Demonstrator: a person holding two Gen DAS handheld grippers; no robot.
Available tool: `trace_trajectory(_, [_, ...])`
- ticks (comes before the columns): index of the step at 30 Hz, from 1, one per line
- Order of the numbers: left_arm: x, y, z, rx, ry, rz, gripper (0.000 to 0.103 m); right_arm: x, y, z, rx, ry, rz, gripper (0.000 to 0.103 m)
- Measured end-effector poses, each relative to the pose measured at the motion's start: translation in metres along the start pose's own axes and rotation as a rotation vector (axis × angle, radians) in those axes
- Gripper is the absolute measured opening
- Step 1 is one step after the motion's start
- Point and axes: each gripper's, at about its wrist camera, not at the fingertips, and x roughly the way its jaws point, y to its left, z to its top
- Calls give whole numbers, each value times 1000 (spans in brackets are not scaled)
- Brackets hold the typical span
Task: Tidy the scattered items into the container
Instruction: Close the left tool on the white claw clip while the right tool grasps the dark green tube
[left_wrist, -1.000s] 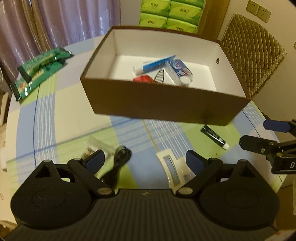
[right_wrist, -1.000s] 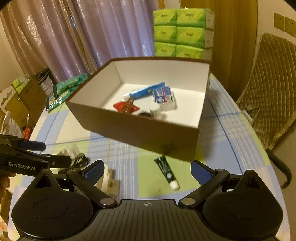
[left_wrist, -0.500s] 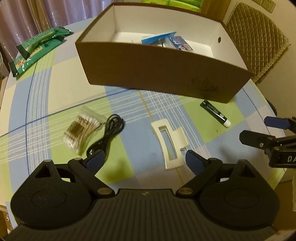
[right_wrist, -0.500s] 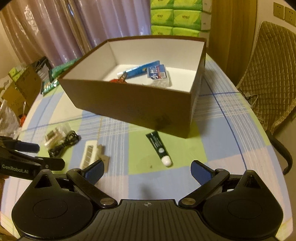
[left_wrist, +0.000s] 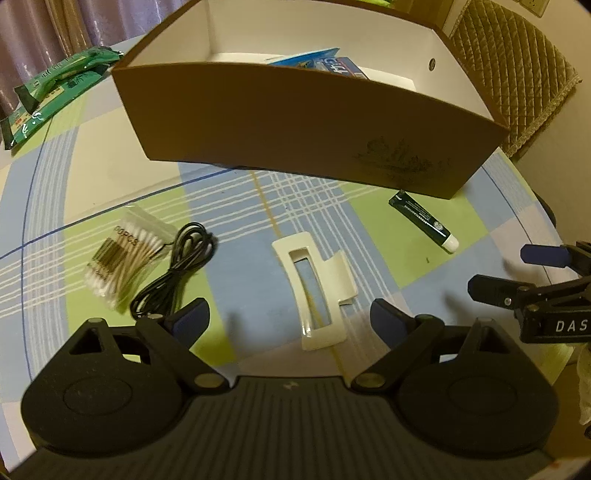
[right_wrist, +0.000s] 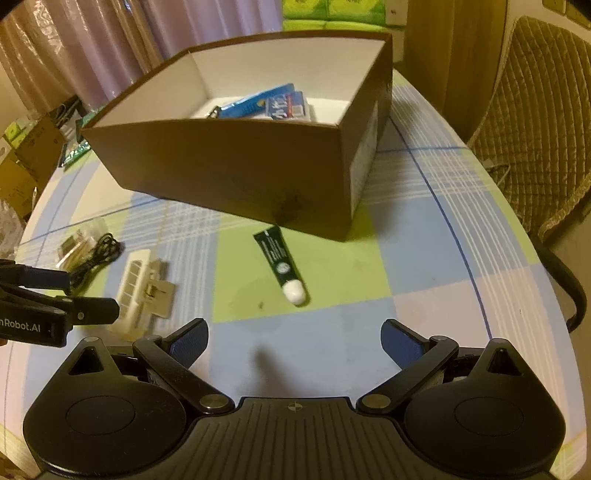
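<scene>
— How are the two tools held?

— The left hand-held gripper (left_wrist: 290, 319) is seen spread wide with nothing gripped, and a cream plastic hair claw clip (left_wrist: 314, 284) is framed between its blue-padded fingers on the counter (left_wrist: 240, 206), which is covered by a blue, green and white checked cloth. The right hand-held gripper (right_wrist: 293, 341) is likewise held wide apart and empty, above a blue square of the cloth.

— What is found just beyond them?

— A dark green tube with a white cap (right_wrist: 282, 264) is laid ahead of the right hand-held gripper, its flat end close to the box; the print on it cannot be read. To the left of the clip, a coiled black cable (left_wrist: 177, 266) is seen touching a clear bag of cotton swabs (left_wrist: 122, 258), on which "00PCS" can be made out.

— Can any writing be read on the tools?

— "DAS" is shown on the right one in the left view, and "nRobot.AI" on the left one in the right view.

— And further back?

— The brown cardboard box with a white interior (left_wrist: 295, 122) is placed mid-counter; a faint dark motif is printed on its near wall. Blue-and-white toothpaste packaging (right_wrist: 273, 103) is held inside. Green snack packets (left_wrist: 48, 92) are left at the far left edge, and green tissue packs (right_wrist: 332, 11) are stacked behind.
</scene>
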Motion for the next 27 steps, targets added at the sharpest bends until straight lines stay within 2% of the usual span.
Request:
trace_trajectory(6, [12,-8,2,-3,6,-8,90,7,-11,-3,3,20,-9,97])
trace_trajectory(14, [27,-12,8,-38,5,-42,80,10,-26,3,10,19,-14,97])
trace_trajectory(21, [40,-11,11,-42,12,-54,58,13,-27,8,-9,15,7,97])
trace_trajectory(23, [42,-12,10,-35,17,-58,42,15,-25,9,-19,14,16,97])
trace_trajectory(27, [41,-10,6,-26,6,-47,39,19,-19,13,-61,2,36,97])
